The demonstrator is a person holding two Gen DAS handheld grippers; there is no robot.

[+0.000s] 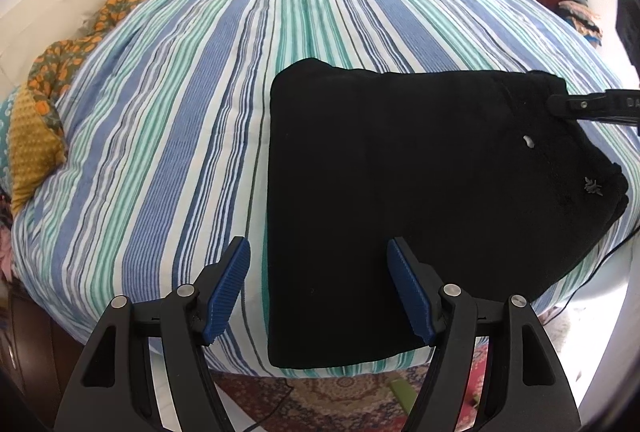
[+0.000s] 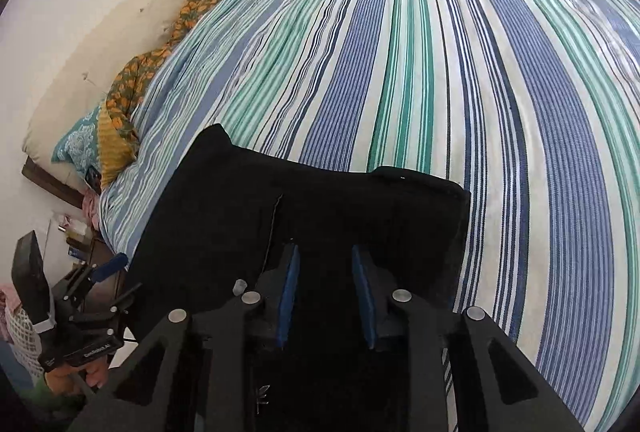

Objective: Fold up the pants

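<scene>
Striped bedspread [image 1: 192,120] under folded black pants [image 1: 420,192] (patterned rug [image 1: 340,400] below).

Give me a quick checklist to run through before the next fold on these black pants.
1. Black pants lie flat on the striped bedspread: ok.
2. Left hand-held gripper open and empty: ok.
3. Right hand-held gripper open above the pants: ok.
4. Whether the right one touches the cloth: cannot tell.
5. Pants' near edge kept on the bed: not ok, it overhangs.
6. Layers underneath lined up: cannot tell.
</scene>
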